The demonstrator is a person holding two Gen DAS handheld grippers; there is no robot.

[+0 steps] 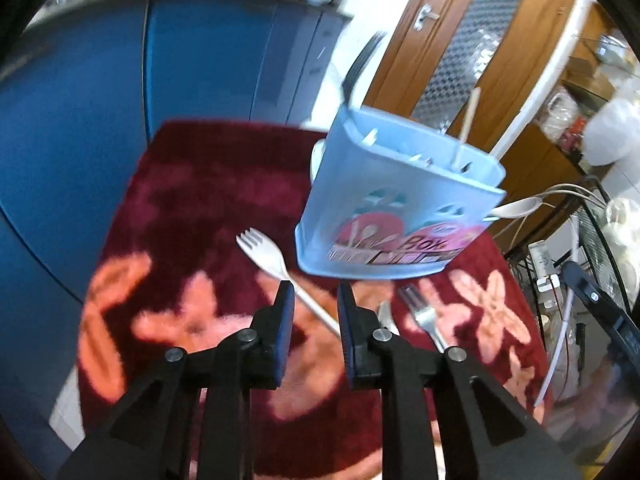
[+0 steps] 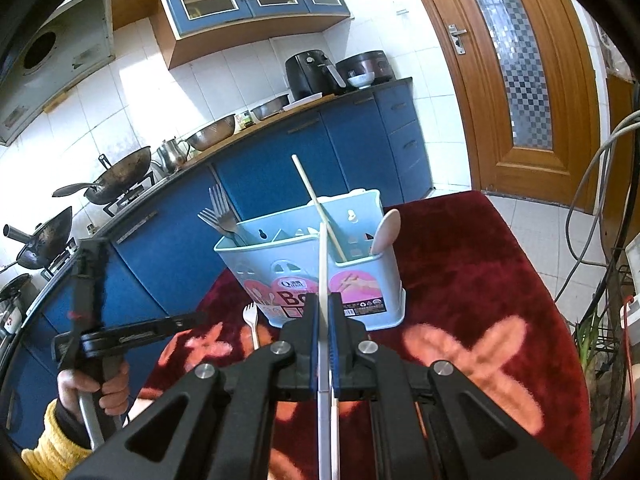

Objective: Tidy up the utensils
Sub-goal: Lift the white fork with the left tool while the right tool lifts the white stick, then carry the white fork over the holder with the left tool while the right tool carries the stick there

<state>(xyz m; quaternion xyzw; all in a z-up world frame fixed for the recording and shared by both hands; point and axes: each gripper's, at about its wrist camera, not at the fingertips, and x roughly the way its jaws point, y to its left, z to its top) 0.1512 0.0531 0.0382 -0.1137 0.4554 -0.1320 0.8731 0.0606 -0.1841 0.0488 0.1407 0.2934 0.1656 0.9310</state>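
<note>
A light blue utensil holder stands on a dark red flowered cloth. It holds metal forks, a chopstick and a pale spoon. My right gripper is shut on a white chopstick that points up toward the holder. My left gripper is open, just above the handle of a white plastic fork lying on the cloth. A metal fork and another metal utensil lie to its right.
Blue kitchen cabinets with woks, bowls and appliances stand behind the table. A wooden door is at the right. Cables and a wire rack stand beside the table's right edge. The left gripper's body shows in the right wrist view.
</note>
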